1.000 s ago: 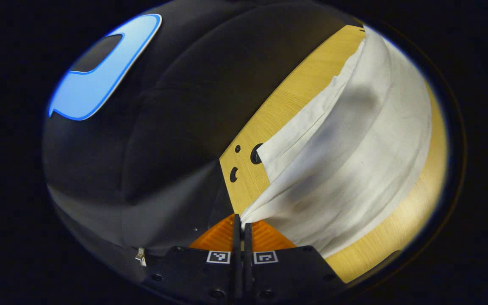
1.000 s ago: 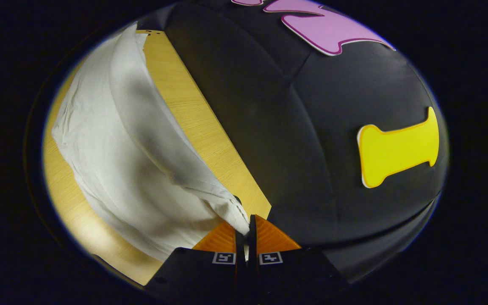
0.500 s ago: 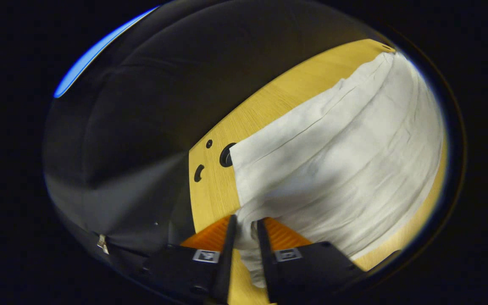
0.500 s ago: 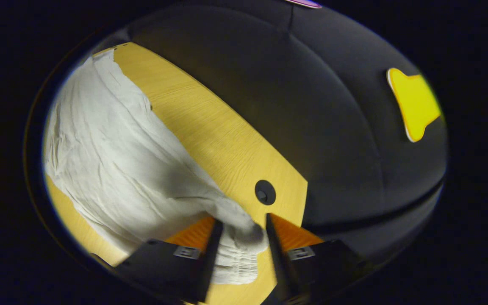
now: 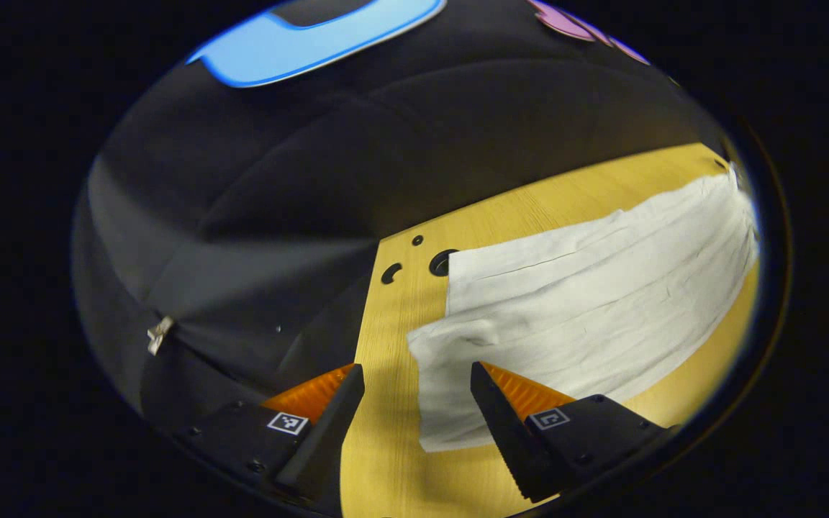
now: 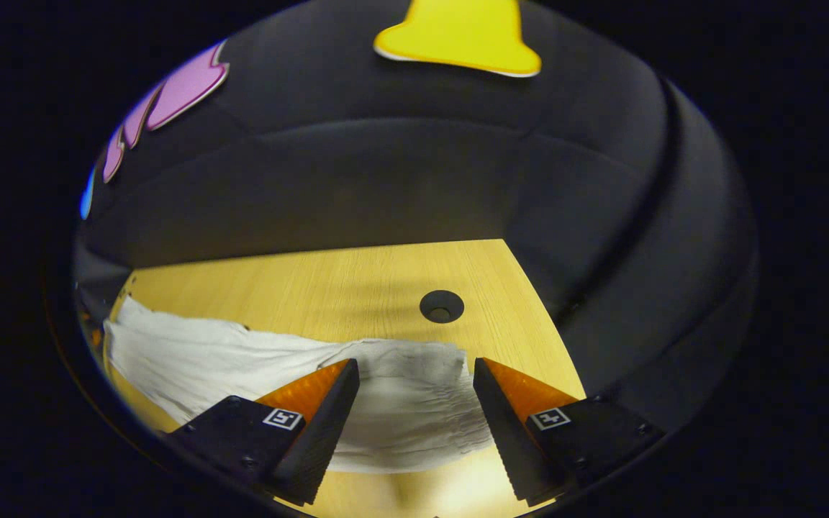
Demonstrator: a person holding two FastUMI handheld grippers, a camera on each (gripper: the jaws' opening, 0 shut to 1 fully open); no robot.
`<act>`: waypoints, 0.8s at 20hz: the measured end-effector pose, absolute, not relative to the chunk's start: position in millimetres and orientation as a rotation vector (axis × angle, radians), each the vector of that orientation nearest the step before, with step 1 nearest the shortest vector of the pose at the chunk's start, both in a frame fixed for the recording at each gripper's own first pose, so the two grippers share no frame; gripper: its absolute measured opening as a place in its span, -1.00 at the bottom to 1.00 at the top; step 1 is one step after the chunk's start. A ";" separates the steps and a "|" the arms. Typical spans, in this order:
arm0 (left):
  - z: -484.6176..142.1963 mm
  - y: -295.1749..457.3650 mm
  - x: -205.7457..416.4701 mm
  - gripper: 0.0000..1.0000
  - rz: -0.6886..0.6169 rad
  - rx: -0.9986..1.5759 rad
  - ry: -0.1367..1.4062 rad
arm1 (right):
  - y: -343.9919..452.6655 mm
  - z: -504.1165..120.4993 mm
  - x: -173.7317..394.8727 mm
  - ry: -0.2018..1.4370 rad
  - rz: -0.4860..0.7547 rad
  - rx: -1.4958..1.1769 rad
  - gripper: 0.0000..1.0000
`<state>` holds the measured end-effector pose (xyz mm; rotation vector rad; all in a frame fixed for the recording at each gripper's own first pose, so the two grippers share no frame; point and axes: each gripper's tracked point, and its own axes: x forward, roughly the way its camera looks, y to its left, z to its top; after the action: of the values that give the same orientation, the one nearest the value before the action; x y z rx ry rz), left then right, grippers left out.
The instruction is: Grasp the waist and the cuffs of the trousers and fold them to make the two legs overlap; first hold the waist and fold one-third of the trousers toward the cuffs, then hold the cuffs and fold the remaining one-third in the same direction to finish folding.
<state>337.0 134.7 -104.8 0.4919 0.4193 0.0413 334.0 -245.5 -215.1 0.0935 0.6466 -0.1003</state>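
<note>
In the left gripper view, the left gripper (image 5: 417,392) is seen with its jaws spread wide apart, and nothing is held between them. The white trousers (image 5: 587,302) are laid flat on the wooden table (image 5: 386,432), folded lengthwise so that one layer is stacked on the other, with the upper layer's end set slightly back from the lower one's. The near end of the cloth is found between the two fingers and just ahead of them; whether the right-hand finger touches the fabric cannot be told. A round hole (image 5: 441,263) and two smaller openings are seen in the tabletop near the trousers' far corner.

In the right gripper view, the right gripper (image 6: 416,392) is likewise shown wide open, with nothing clamped. The gathered waist (image 6: 414,414) of the trousers (image 6: 191,352) is spread on the table (image 6: 328,277) in the gap between the fingers, lying loose and wrinkled. The cloth is stretched away to the left along the tabletop. A round hole (image 6: 441,306) in the table is seen just beyond the waist edge, clear of the fabric
</note>
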 end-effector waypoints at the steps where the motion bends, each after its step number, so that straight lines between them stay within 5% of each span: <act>1: -103.5 139.2 325.7 0.91 0.056 0.437 0.419 | -250.2 -216.6 330.1 0.644 -0.117 0.116 0.96; 16: -104.0 163.5 167.0 0.94 0.183 0.039 0.355 | -295.1 -266.7 287.6 0.621 -0.347 0.380 0.97</act>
<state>167.0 163.5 -104.0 0.0394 0.3547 0.1825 287.6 -295.1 -266.7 0.3795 0.6211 -0.3469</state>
